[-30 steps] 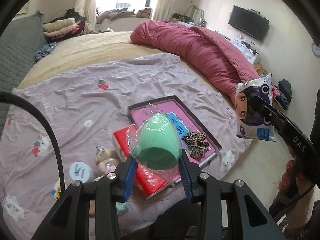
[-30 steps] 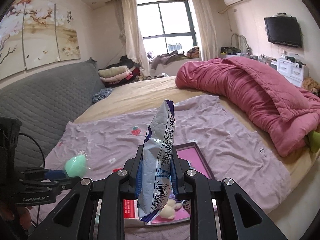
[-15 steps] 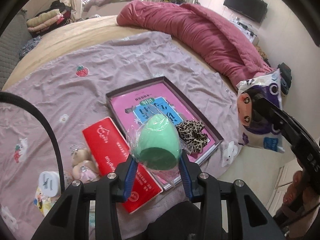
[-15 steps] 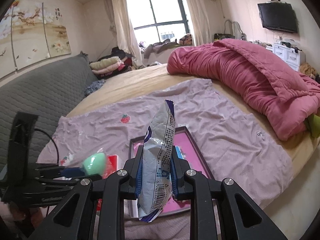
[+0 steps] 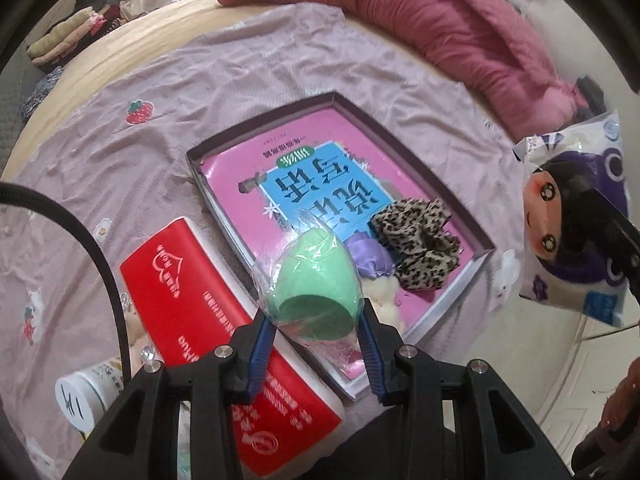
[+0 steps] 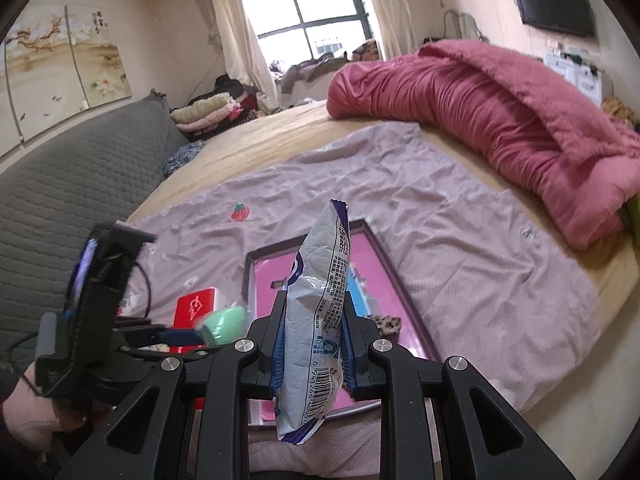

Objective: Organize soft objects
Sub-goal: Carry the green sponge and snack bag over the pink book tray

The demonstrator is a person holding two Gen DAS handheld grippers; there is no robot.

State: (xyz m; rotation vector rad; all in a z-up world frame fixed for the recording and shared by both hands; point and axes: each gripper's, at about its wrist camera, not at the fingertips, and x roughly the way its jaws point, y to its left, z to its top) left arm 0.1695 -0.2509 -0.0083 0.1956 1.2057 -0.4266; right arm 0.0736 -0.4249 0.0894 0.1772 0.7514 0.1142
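Observation:
My left gripper [image 5: 316,330] is shut on a green egg-shaped sponge [image 5: 316,284] in clear wrap, held above the near corner of a shallow dark-rimmed tray [image 5: 404,140]. The tray holds a pink book [image 5: 280,172], a leopard scrunchie [image 5: 416,248], a purple soft item [image 5: 366,258] and a cream plush [image 5: 386,296]. My right gripper [image 6: 310,356] is shut on a white and purple tissue pack [image 6: 320,308], held upright over the bed's near edge; the pack also shows at the right of the left wrist view [image 5: 576,216].
A red tissue pack [image 5: 208,308] lies left of the tray on the lilac sheet [image 5: 200,80]. A small white jar [image 5: 80,400] and a small plush sit at the near left. A pink quilt [image 6: 500,112] lies at the far right. The floor is beyond the bed's right edge.
The left gripper has moved forward and down toward the tray with the sponge. The right gripper has come slightly closer to the tray, still holding the tissue pack.

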